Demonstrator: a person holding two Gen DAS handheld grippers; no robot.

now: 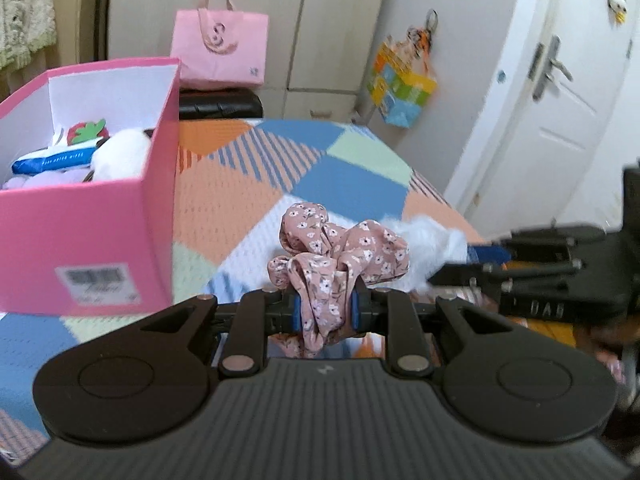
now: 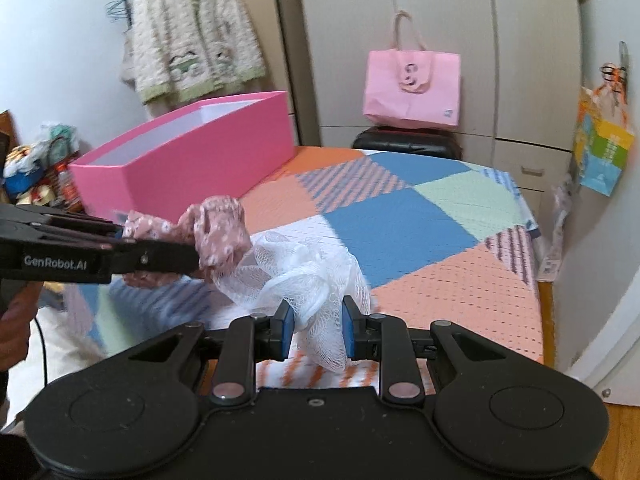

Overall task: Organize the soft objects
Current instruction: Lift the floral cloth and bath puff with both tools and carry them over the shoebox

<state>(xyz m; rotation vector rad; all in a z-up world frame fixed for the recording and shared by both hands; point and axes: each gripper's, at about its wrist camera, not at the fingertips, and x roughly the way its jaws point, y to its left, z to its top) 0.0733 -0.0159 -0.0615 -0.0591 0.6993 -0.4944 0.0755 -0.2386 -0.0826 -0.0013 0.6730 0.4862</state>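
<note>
Above a bed spread with a patchwork blanket (image 2: pixel 404 220) of orange, blue and mint squares, the left gripper (image 1: pixel 323 312) is pinching a dusty-pink floral fabric scrunchie (image 1: pixel 340 256) in its jaws, while the right gripper (image 2: pixel 316 330) is clamping a white mesh bath pouf (image 2: pixel 304 276), the two bundles touching. Nearby, an open pink cardboard box (image 1: pixel 80 240) is holding other soft items.

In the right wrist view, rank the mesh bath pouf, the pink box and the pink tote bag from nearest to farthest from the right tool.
1. Mesh bath pouf: clamped in the right tool.
2. Pink box: on the quilt, ahead to the left.
3. Pink tote bag: beyond the bed, by the wardrobe.
</note>
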